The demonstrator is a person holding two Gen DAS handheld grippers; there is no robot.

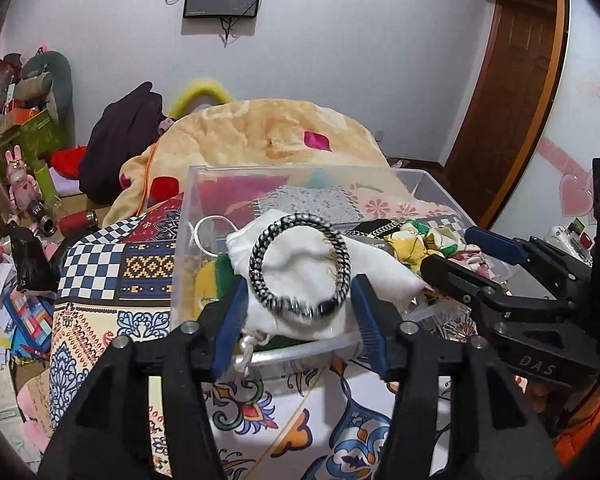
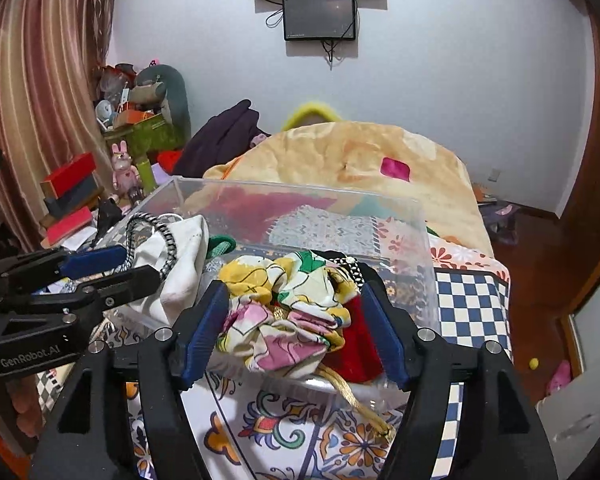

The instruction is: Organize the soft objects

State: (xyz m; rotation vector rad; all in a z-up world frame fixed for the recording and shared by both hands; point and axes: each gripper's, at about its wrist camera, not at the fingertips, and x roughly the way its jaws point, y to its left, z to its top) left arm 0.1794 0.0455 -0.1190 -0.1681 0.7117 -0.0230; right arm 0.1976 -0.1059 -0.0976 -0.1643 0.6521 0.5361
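Centrally in the left wrist view, the left gripper (image 1: 298, 316) stands open, its blue pads either side of a white pouch (image 1: 320, 276) with a braided ring (image 1: 300, 266) lying on it; whether the pads touch the cloth cannot be told. The pouch sits at the near wall of the clear box (image 1: 204, 184) on the patterned bed. At right, the right gripper (image 1: 456, 256) reads "DAS". To do this well, the pads should probably close on the cloth rather than on the ring, which looks likely to slip off.

Lower centre in the right wrist view, the right gripper (image 2: 296, 320) is open around a floral scrunchie (image 2: 284, 304) beside a red pouch (image 2: 356, 344) with a gold cord (image 2: 356, 404). Lower left, the left gripper (image 2: 108, 268) bears "GenRobot.AI".
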